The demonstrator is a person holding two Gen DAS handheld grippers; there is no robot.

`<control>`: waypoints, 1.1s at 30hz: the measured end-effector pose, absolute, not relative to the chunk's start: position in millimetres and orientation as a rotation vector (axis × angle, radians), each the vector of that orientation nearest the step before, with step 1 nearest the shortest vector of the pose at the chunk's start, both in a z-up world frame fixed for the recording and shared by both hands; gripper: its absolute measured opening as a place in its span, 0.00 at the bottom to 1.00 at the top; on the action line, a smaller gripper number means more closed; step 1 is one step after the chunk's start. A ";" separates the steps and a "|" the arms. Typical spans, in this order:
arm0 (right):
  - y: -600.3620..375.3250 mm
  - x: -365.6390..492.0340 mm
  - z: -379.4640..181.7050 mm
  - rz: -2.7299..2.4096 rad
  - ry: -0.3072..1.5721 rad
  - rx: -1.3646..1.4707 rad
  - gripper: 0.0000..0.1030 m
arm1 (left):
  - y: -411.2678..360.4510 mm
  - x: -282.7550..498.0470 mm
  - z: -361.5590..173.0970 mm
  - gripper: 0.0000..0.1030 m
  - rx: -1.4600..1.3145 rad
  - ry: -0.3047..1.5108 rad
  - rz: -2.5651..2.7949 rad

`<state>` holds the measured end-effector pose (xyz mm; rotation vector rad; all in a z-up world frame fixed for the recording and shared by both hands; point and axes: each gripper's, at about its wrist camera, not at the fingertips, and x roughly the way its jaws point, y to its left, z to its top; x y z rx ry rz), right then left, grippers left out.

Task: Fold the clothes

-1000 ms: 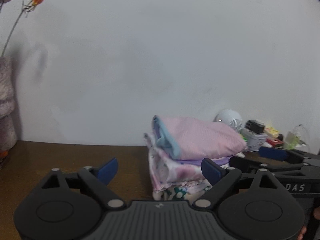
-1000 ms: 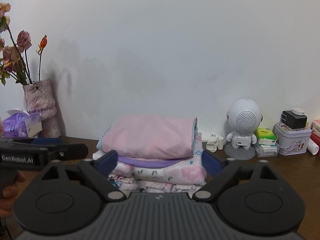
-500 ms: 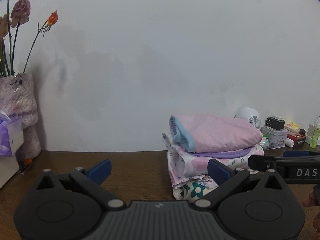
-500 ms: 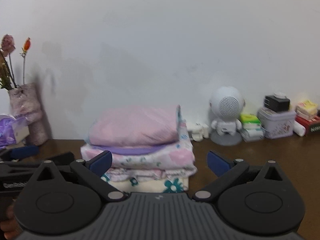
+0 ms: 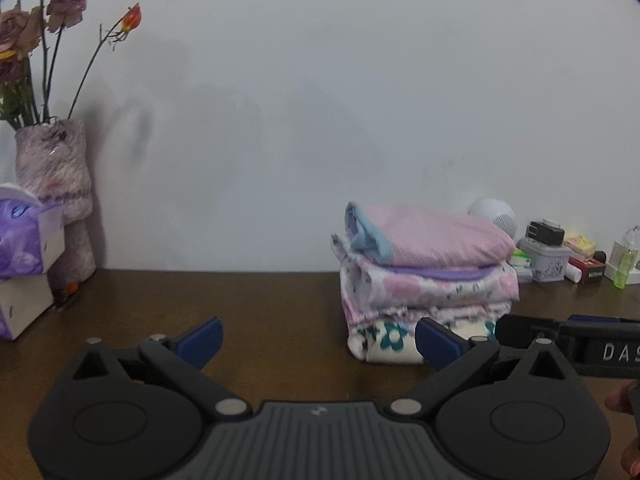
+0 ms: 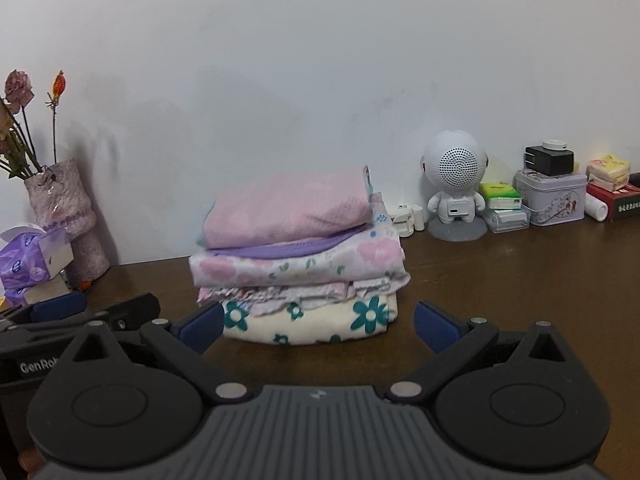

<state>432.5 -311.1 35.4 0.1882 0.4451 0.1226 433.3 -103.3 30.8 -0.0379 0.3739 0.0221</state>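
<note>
A stack [image 6: 298, 256] of folded clothes is seen on the counter [image 6: 500, 272], just ahead of the right tongs [image 6: 318, 326] and ahead and to the right of the left tongs [image 5: 318, 340]. Four or five garments are piled there, a pink one [image 6: 288, 204] on top and a flowered cream one [image 6: 312, 318] at the bottom. Both tongs are held wide, and nothing is gripped in either. No unfolded garment is shown on the counter, so the folding is judged done or nearly so, though what lies below the tongs is hidden. A vase [image 5: 60, 196] and tissue box [image 5: 24, 248] are kept far to the left.
</note>
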 end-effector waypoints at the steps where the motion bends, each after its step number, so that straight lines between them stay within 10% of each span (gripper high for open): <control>1: -310.0 427.5 35.9 0.122 0.445 0.191 1.00 | -102.7 428.3 30.5 1.00 -0.040 0.379 0.019; 33: -255.4 228.8 64.2 0.157 0.465 0.102 1.00 | -97.6 209.3 43.8 1.00 0.004 0.484 -0.009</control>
